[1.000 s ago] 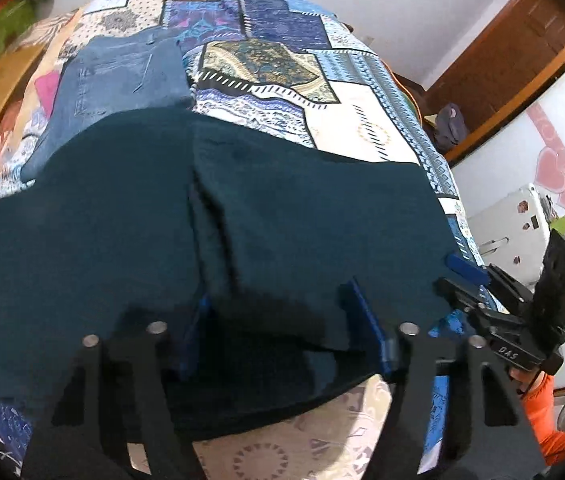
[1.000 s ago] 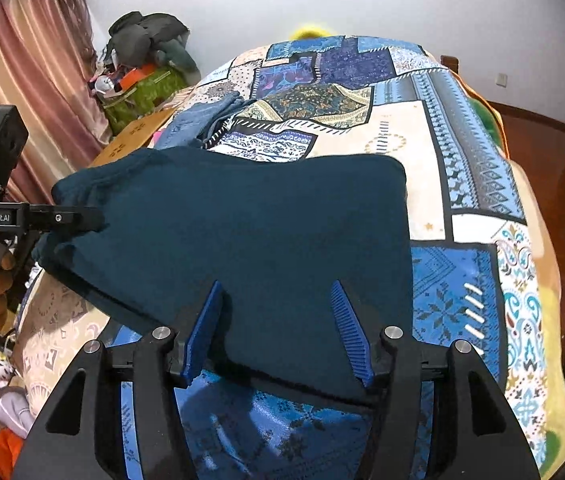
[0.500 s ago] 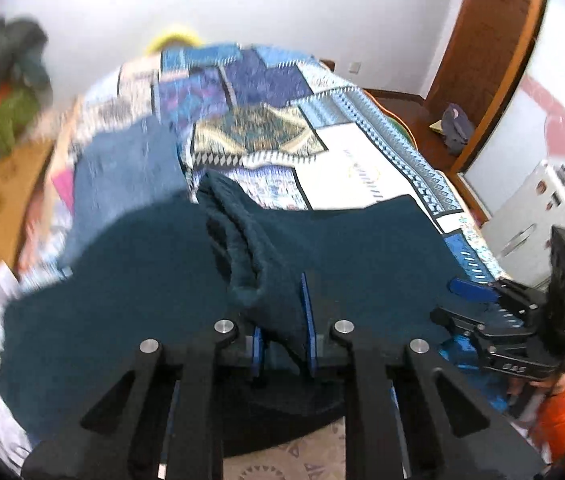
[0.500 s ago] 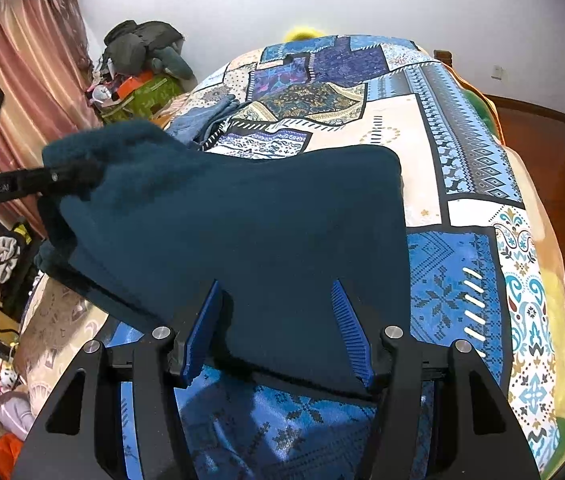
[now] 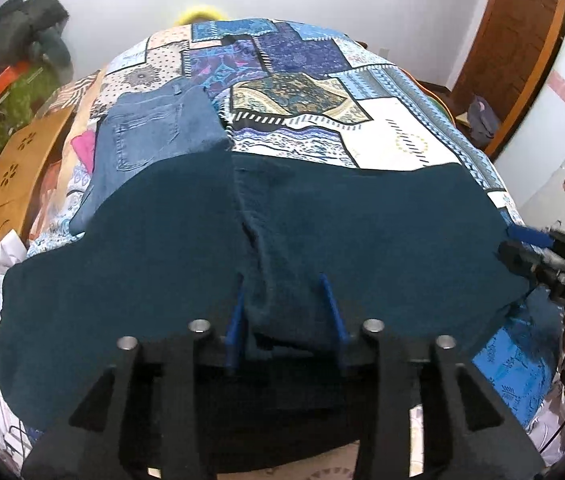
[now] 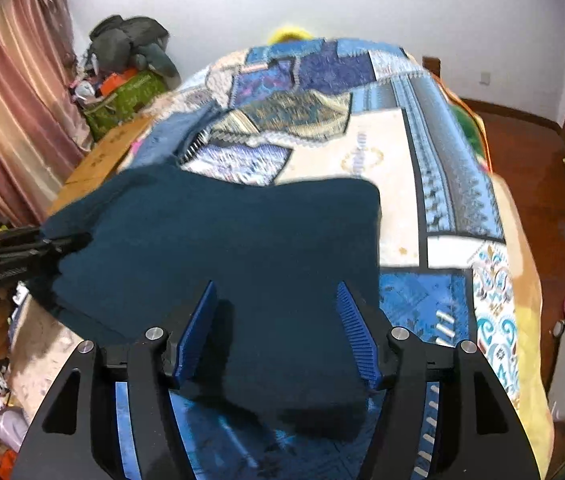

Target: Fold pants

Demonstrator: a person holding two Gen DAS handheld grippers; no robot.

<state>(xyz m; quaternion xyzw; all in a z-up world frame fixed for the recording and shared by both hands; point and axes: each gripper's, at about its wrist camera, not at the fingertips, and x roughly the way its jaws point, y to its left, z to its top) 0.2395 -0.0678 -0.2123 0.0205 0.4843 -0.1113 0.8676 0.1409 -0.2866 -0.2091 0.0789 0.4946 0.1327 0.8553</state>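
Note:
Dark teal pants (image 5: 362,232) lie spread across the near end of the bed, with a bunched ridge of fabric running down the middle. My left gripper (image 5: 284,300) is open, its blue fingers either side of that ridge at the near edge. In the right wrist view the pants (image 6: 242,240) lie flat and my right gripper (image 6: 278,312) is open over their near right part. The left gripper shows at the left of the right wrist view (image 6: 22,248) at the fabric's edge. The right gripper shows at the right edge of the left wrist view (image 5: 538,256).
A patchwork quilt (image 5: 394,140) covers the bed. Folded blue jeans (image 5: 154,132) lie beyond the pants at the left. A wooden board (image 5: 10,184) and piled clutter (image 6: 126,72) stand along the bed's left side. A wooden door (image 5: 514,40) is at the right.
My left gripper was shut on a bunch of the pants and lifted it half a second ago; now it has opened and the fabric has dropped back down. The right gripper stayed open.

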